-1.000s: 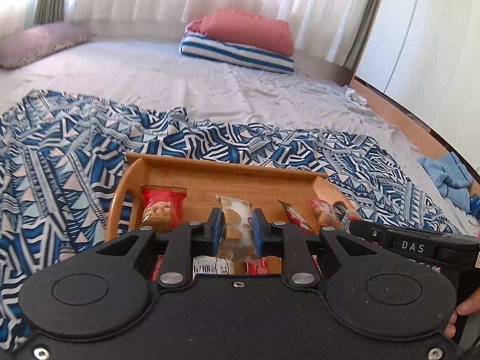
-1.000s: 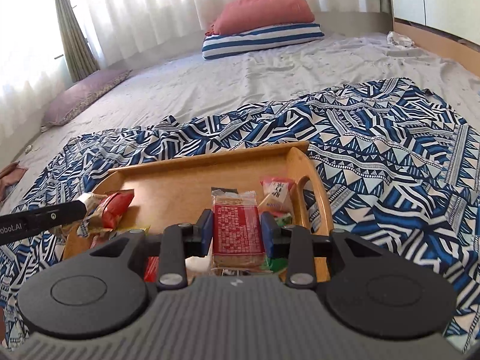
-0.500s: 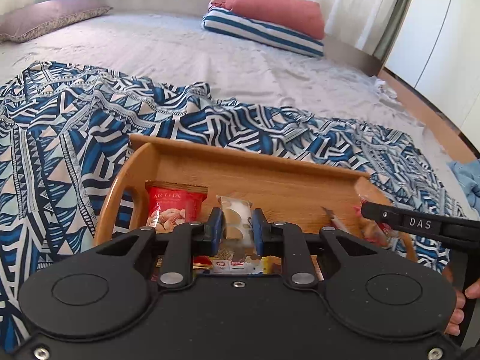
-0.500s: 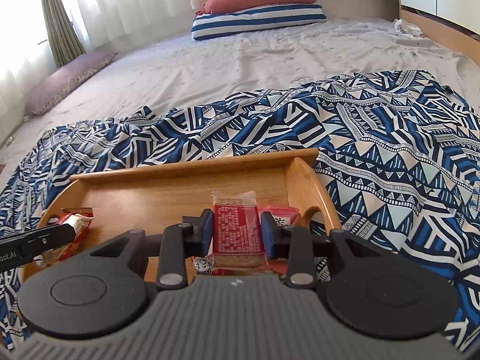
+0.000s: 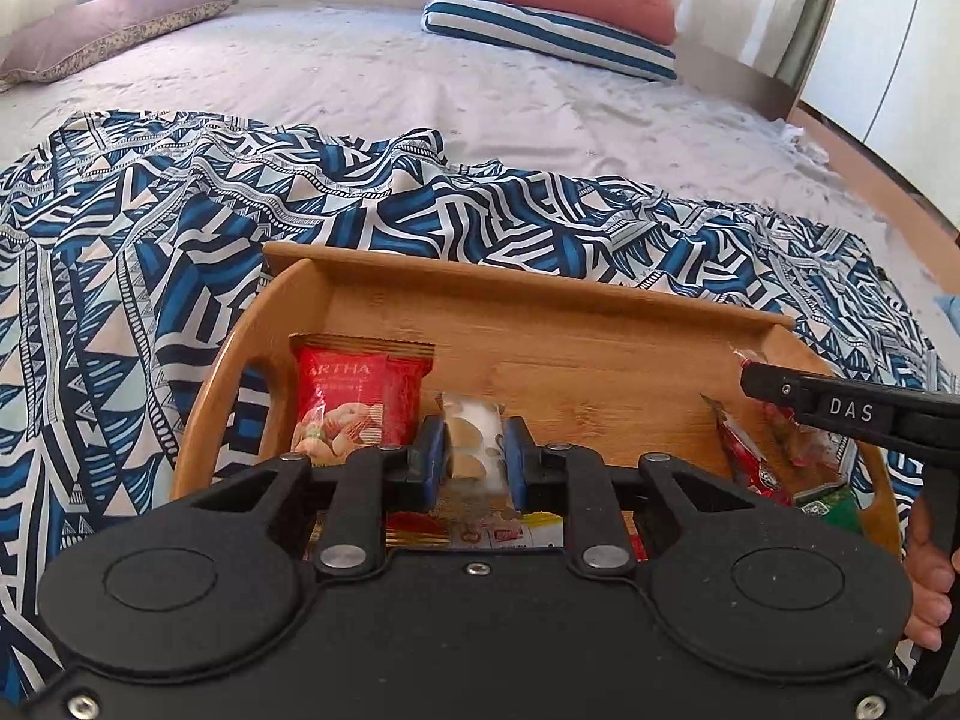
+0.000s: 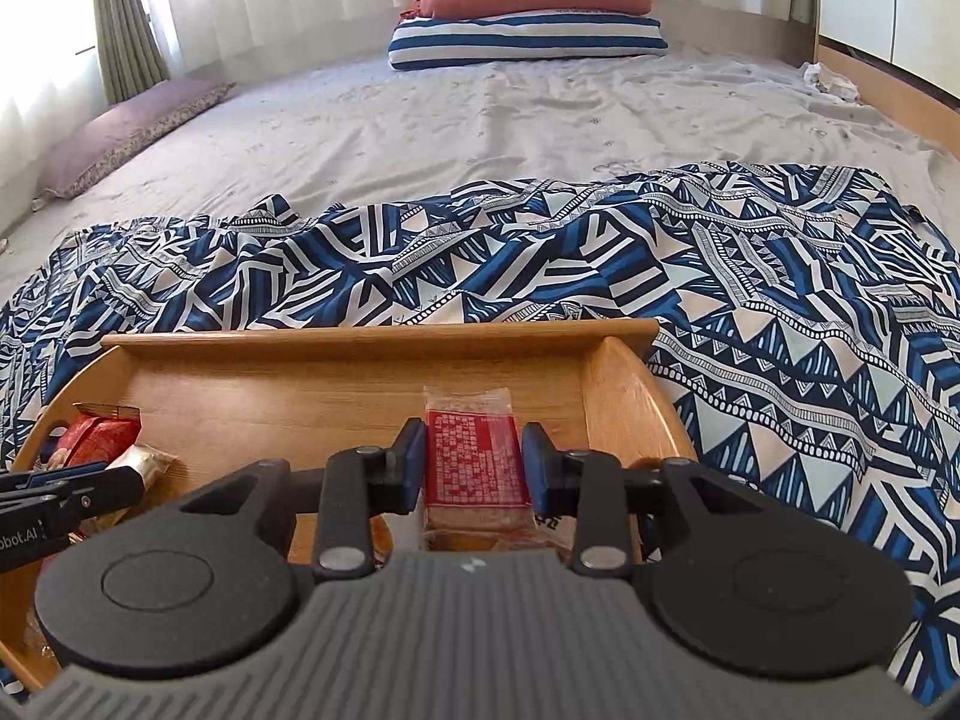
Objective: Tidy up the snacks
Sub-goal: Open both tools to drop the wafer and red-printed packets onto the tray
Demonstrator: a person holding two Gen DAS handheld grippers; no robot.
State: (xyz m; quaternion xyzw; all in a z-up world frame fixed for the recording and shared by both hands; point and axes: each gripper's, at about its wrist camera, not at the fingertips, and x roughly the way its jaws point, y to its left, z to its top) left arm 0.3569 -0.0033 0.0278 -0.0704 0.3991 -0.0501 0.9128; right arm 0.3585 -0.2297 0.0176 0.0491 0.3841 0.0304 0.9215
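A wooden tray (image 5: pixel 540 306) rests on a blue patterned cloth (image 5: pixel 150 252) on the bed. My left gripper (image 5: pixel 474 456) is shut on a white-and-tan snack packet (image 5: pixel 474 438) over the tray's left part, beside a red peanut bag (image 5: pixel 348 396). My right gripper (image 6: pixel 474 462) is shut on a red-labelled clear snack packet (image 6: pixel 474 456) over the tray (image 6: pixel 372 342) near its right end. The right gripper also shows in the left wrist view (image 5: pixel 852 414), above red and green packets (image 5: pixel 750 456). The left gripper shows at the left edge of the right wrist view (image 6: pixel 60 498).
The cloth (image 6: pixel 780 312) spreads around the tray on a grey bed sheet (image 6: pixel 480 132). A striped pillow with a red cushion (image 6: pixel 528 36) lies at the far end, a purple pillow (image 6: pixel 120 132) far left. More packets lie under the grippers.
Both grippers have moved forward over the tray with their packets held. The tray's far wall looks nearer and the loose packets have slipped lower in view.
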